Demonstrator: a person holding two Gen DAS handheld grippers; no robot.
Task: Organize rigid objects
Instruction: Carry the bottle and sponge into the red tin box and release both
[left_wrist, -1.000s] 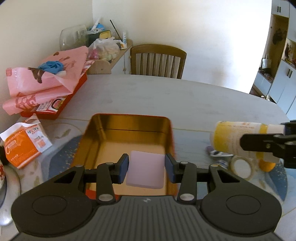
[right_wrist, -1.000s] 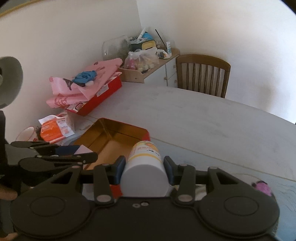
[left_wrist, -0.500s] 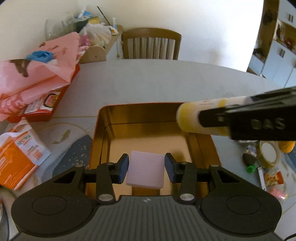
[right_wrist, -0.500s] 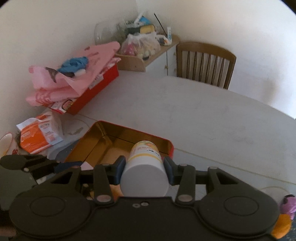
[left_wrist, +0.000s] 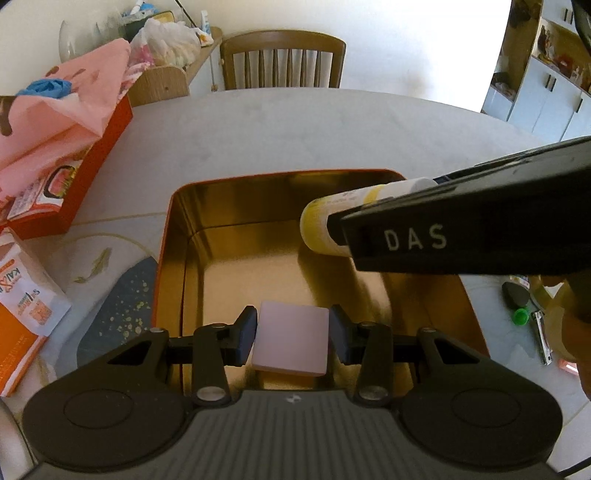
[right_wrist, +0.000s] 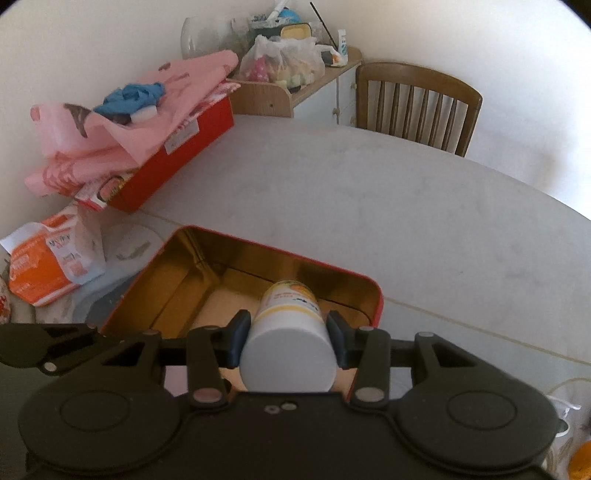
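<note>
A red tin with a gold inside (left_wrist: 177, 236) (right_wrist: 354, 280) lies open on the table. My left gripper (left_wrist: 292, 338) is shut on a pale pink flat block (left_wrist: 291, 338) and holds it over the tin's near end. My right gripper (right_wrist: 288, 347) is shut on a white and yellow bottle (right_wrist: 288, 339). In the left wrist view the bottle (left_wrist: 325, 221) reaches in from the right above the tin's right half, with the right gripper's black body (left_wrist: 472, 229) around it.
A red box under pink paper (left_wrist: 74, 122) (right_wrist: 177, 147) and an orange packet (left_wrist: 22, 302) (right_wrist: 48, 273) lie left of the tin. Small items, with a green cap (left_wrist: 521, 315) and a tape roll, lie to its right. A wooden chair (left_wrist: 284, 59) stands at the far edge.
My right gripper has carried the bottle leftward, from beside the tin to above its right half. My left gripper has moved forward over the tin, still holding the pink block.
</note>
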